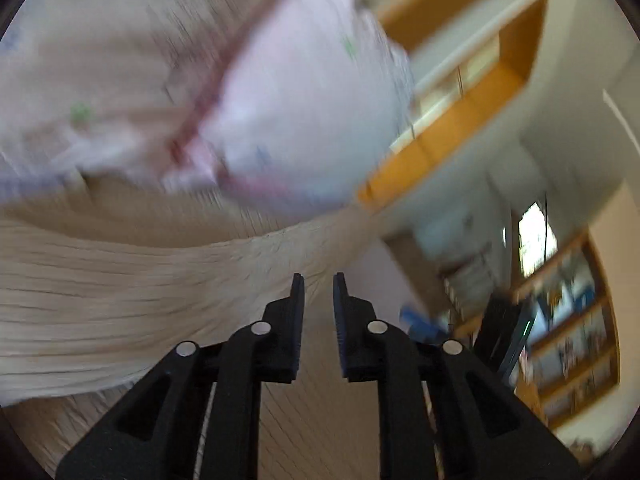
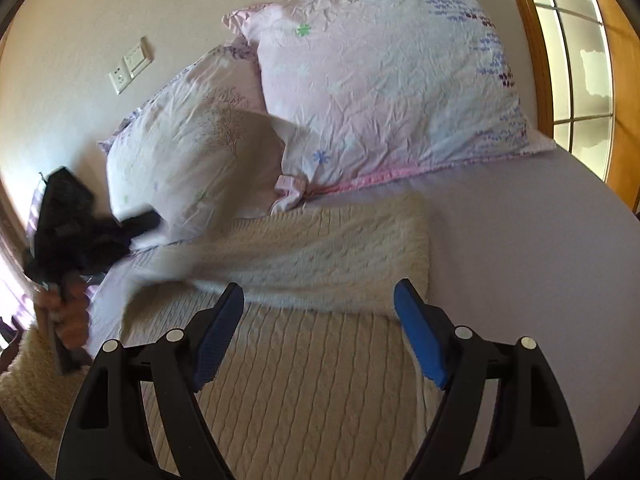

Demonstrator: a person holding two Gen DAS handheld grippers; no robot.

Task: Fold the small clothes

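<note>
A cream cable-knit garment [image 2: 312, 344] lies on the bed, its far part folded over into a band [image 2: 328, 252]. My right gripper [image 2: 320, 300] is open and empty, just above the fold's near edge. My left gripper [image 1: 319, 292] is open by a narrow gap and empty; the blurred cream knit [image 1: 120, 280] stretches to its left. In the right wrist view the left gripper [image 2: 60, 236] shows as a dark blur in a hand at the far left.
Two pink floral pillows [image 2: 380, 80] [image 2: 188, 152] lie against the wall beyond the garment. Lilac bedsheet [image 2: 520, 260] lies to the right. A wood-framed window [image 2: 576, 60] is at the right. Wall sockets [image 2: 130, 66] are at the upper left. Shelves [image 1: 568, 340] show in the left wrist view.
</note>
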